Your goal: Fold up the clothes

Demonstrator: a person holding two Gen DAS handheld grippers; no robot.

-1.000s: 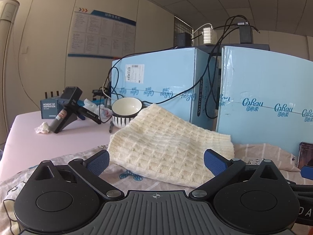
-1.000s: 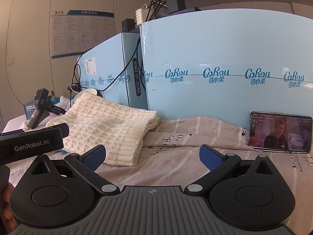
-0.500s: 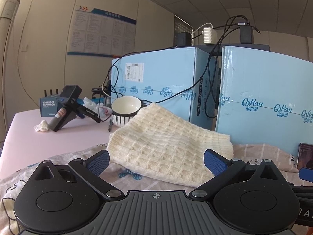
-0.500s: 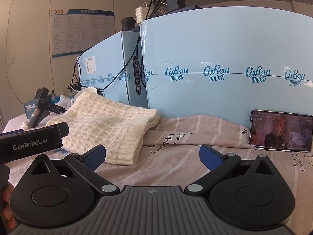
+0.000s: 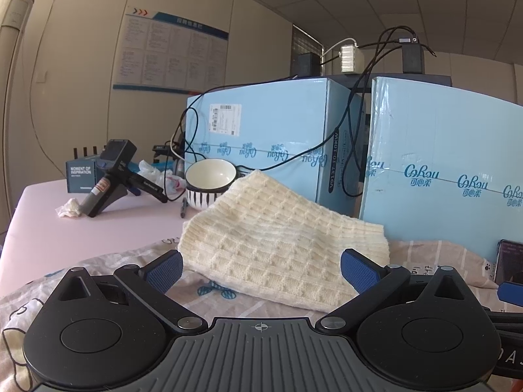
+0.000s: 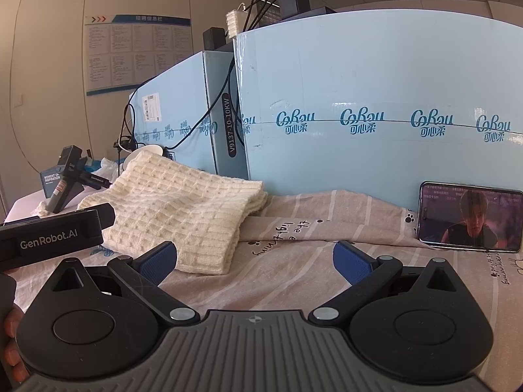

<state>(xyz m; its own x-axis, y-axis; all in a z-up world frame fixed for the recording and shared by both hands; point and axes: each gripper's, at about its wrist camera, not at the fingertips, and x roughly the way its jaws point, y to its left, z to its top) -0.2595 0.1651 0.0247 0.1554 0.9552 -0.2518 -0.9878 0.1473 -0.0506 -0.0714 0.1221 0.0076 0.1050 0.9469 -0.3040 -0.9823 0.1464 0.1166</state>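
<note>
Left wrist view, far left of frame: a crumpled tissue (image 5: 69, 207) on the pink tabletop (image 5: 98, 228), a black handheld device (image 5: 109, 176) propped just right of it, then a striped bowl (image 5: 209, 184) at centre. The cream knitted sweater (image 5: 278, 245) lies folded in the middle of the frame, on a printed sheet (image 5: 215, 290), its far edge leaning up against the bowl. The left gripper (image 5: 260, 269) sits low at centre, jaws spread wide, blue pads (image 5: 163, 269) clear of the knit, holding nothing. Light blue boxes (image 5: 441, 170) fill the right.

Right wrist view: that left tool's branded body pokes in at left. The sweater (image 6: 183, 209) lies left of centre. The right gripper (image 6: 255, 261) at bottom centre is wide open too, empty over the sheet (image 6: 294, 261). At far right, a phone (image 6: 469, 217) leans on a box, screen lit.
</note>
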